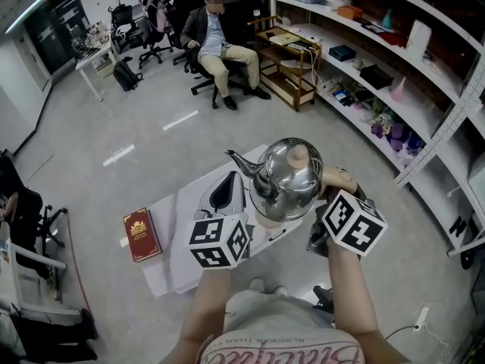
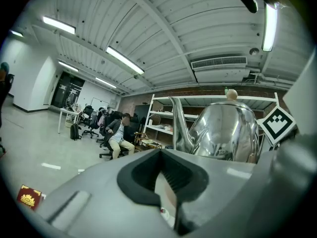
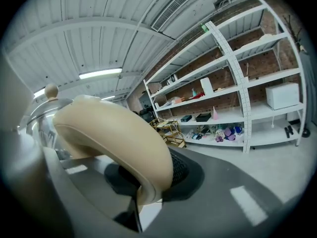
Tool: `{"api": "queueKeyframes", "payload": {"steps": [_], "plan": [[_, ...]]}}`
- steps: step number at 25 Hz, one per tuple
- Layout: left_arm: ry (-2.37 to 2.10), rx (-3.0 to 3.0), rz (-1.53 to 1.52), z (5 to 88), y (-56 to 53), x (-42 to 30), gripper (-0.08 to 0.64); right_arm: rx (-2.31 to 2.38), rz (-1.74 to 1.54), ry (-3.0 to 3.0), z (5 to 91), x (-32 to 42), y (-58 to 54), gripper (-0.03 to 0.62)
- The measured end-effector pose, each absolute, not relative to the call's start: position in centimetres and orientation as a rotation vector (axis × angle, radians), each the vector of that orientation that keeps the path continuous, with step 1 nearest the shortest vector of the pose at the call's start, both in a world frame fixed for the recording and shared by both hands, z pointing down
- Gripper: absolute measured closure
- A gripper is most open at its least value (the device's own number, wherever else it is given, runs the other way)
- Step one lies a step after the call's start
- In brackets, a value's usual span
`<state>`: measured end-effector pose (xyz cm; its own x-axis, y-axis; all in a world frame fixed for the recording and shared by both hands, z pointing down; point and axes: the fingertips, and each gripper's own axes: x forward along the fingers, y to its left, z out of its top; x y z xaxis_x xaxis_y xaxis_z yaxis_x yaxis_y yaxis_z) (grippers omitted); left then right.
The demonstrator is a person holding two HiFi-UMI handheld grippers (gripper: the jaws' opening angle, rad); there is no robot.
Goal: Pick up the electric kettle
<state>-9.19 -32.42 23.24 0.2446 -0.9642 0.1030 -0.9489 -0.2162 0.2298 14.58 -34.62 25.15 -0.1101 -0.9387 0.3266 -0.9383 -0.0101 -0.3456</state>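
Your right gripper (image 3: 148, 182) has its fingers clamped on the beige handle (image 3: 114, 138) of the electric kettle (image 1: 286, 179). In the right gripper view the curved handle fills the space between the two dark pads, with only a thin pale sliver showing below it. The kettle hangs from that grip in front of your chest, up off the white table (image 1: 170, 264) and roughly over its right-hand part. Its polished steel body is upright, its beige lid knob (image 1: 298, 156) is on top, and its slim spout (image 1: 239, 160) points away from you and to the left. Your left gripper (image 2: 166, 192) sits just beside the kettle on the spout side. Its fingers are a little apart with nothing between them — through the narrow gap you see only a pale surface below, and the kettle's shiny wall rises just beyond the right jaw. The head view does not settle whether that gripper touches the kettle. Both marker cubes face up towards you, one on each side of the kettle's base. On the table to your left lies a red book (image 1: 141, 233) — flat, well apart from the kettle. Farther off, a person (image 1: 216, 48) sits in an office chair on the grey floor, and white shelves (image 1: 394, 59) with assorted small items run along the brick wall on your right.
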Motion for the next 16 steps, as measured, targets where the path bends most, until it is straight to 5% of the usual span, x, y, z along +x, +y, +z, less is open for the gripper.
{"api": "queueKeyframes", "payload": {"steps": [16], "plan": [[-1.769,2.299,-0.109,22.6,-31.7,-8.4,0.560,-2.082,-0.740,2.215,23.9,14.8,-33.3,0.508]]}}
